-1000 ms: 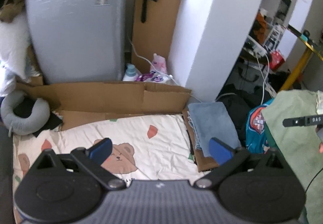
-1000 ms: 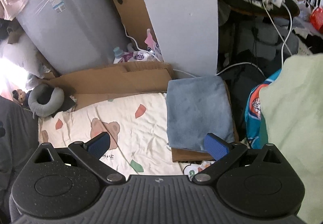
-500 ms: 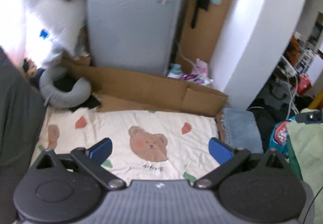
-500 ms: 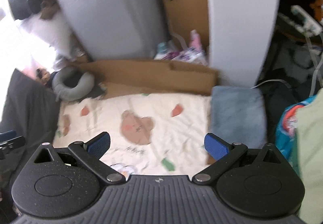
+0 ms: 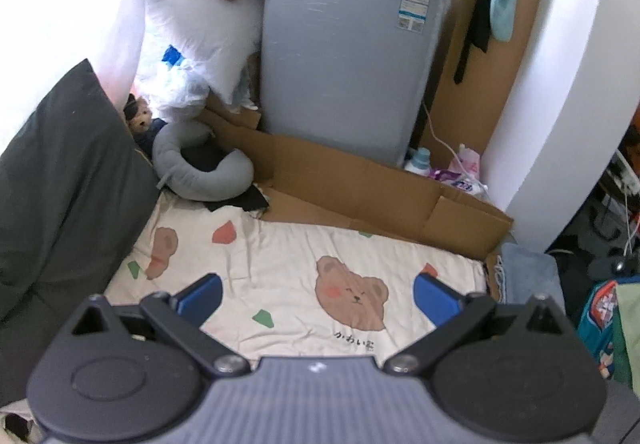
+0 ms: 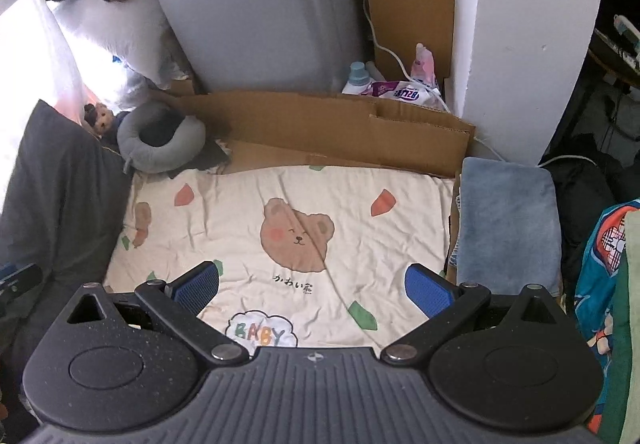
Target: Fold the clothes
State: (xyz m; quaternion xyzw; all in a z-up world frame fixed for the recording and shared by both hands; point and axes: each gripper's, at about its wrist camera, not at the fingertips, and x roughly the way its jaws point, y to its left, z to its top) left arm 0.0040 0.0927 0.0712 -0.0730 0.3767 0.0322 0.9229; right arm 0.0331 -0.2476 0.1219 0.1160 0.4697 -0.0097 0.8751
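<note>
Both my tongs, left (image 5: 316,294) & right (image 6: 312,286), gape empty over bear sheet (image 6: 280,228); next: fetch garment, frame right.

Bear-print sheet (image 6: 280,212): thin cream cotton-like cloth, matt, creased. Folded blue towel (image 6: 506,220): plush, fuzzy nap. Cardboard (image 6: 320,128): raw brown, matt, w/ bent edges. Grey appliance (image 5: 344,56): smooth, semi-gloss w/ film scuffs. Neck pillow (image 6: 160,138): soft grey knit. Left gripper (image 5: 318,296) & right gripper (image 6: 312,286): matt black plastic, ribbed; blue textured rubbery pads (image 6: 428,290).
</note>
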